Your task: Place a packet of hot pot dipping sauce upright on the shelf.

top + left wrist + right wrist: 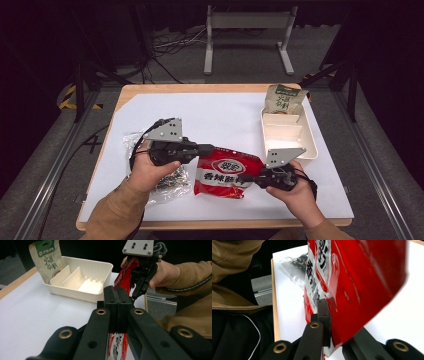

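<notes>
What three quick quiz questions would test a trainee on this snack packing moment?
1. True or false: both the left gripper and the right gripper are shut on the red snack bag.
2. What stands in the far compartment of the white tray? A) a green-labelled pouch B) a bottle C) a cup
3. Which packet lies on the table under the person's left hand?

Key:
1. True; each clamps an edge of it.
2. A, the green-labelled pouch.
3. The clear packet of dark bits.
</notes>
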`<state>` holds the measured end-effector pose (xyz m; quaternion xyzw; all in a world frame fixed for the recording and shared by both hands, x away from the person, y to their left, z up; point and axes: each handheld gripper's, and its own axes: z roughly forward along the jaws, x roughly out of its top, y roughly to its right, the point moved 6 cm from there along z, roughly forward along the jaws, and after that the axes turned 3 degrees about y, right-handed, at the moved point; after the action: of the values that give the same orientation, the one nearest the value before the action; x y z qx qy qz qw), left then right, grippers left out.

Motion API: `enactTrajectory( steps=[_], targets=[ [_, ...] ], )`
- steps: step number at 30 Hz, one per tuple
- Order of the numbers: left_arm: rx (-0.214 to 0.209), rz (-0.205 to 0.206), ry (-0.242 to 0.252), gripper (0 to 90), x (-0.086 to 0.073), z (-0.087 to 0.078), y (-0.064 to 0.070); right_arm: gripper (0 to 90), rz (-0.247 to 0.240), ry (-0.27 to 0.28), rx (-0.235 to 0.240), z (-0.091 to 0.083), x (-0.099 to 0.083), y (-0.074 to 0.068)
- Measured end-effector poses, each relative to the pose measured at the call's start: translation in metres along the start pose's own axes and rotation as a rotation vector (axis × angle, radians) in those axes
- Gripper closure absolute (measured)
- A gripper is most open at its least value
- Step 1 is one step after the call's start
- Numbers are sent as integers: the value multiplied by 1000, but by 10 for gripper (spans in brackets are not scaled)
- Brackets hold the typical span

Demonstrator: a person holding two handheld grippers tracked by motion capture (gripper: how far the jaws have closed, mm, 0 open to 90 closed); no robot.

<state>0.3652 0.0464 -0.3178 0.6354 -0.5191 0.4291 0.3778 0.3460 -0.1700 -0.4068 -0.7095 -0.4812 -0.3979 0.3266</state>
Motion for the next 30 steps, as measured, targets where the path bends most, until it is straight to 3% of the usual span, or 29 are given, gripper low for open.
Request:
enactTrajectory(
  steps=[10, 13, 20, 23, 30],
  targets=[
    [21, -10, 45, 872, 2, -5, -2, 884, -33, -27, -13, -9, 12, -6],
    [21, -9, 61, 807, 4, -7, 0, 884, -33, -25, -11, -14, 17, -6],
    [35, -24, 99, 533, 5, -7, -3, 884, -44, -29, -33, -29, 28, -1],
    [45, -24, 110, 478, 4, -9, -4, 885, -46, -29, -47, -38, 33, 2],
    [71, -31, 114, 444, 1, -13, -8, 885, -66, -44, -81, -55, 44, 12]
  ],
)
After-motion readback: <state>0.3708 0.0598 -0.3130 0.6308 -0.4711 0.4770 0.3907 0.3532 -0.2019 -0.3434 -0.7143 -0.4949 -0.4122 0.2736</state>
